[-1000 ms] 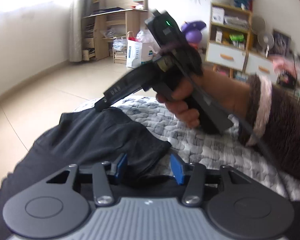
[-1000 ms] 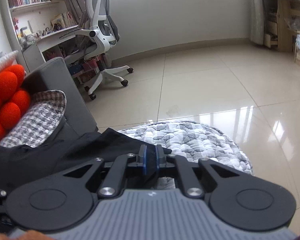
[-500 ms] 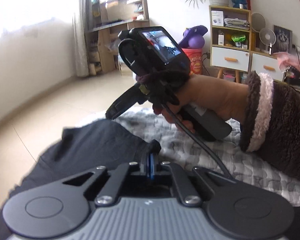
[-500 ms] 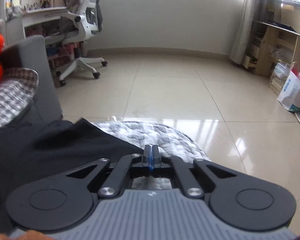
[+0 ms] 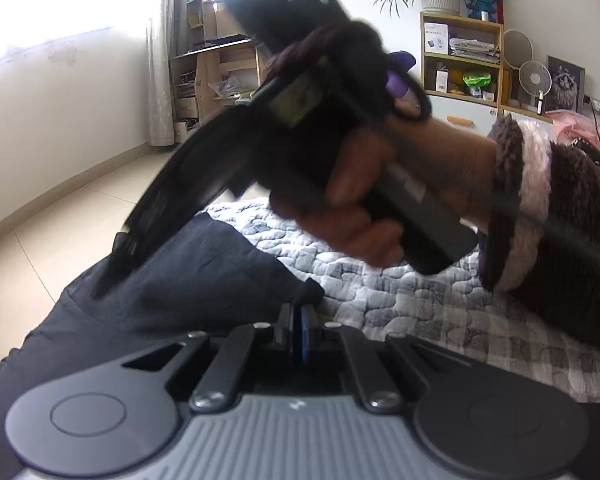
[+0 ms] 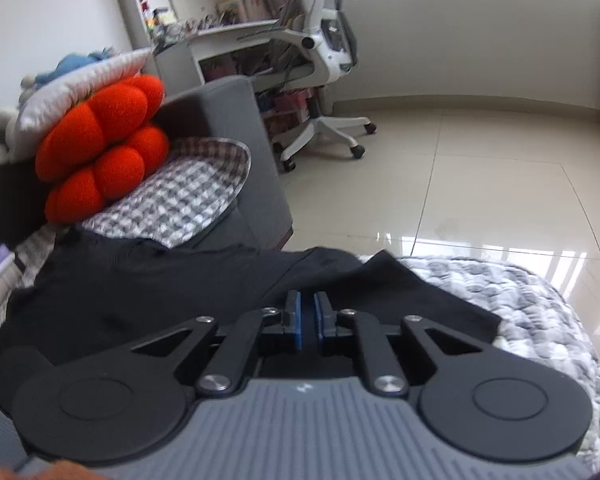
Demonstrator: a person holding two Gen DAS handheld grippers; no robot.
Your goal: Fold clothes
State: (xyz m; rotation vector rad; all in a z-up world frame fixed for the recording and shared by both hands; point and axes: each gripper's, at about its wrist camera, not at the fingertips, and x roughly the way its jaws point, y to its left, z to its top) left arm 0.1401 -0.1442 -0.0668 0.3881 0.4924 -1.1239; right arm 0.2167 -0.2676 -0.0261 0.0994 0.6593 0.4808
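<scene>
A black garment point(image 5: 188, 280) lies on a grey-and-white quilted mat point(image 5: 420, 300). My left gripper point(image 5: 299, 320) is shut on the garment's edge, its blue pads pressed together. The right gripper's body and the hand that holds it point(image 5: 300, 128) fill the middle of the left wrist view, blurred, its fingers pointing down toward the garment. In the right wrist view the right gripper point(image 6: 307, 320) has its blue pads a narrow gap apart, pinching dark cloth of the garment point(image 6: 160, 292), which spreads left over the mat point(image 6: 532, 300).
A grey sofa point(image 6: 236, 120) with a checked cover and an orange cushion point(image 6: 100, 148) stands left. A white office chair point(image 6: 324, 80) is on the tiled floor beyond. Shelves and a cabinet point(image 5: 464, 64) stand behind the mat.
My left gripper closed on the garment's edge. My right gripper swung closer across the left view and turned left toward the sofa; its pads now show a small gap with cloth between.
</scene>
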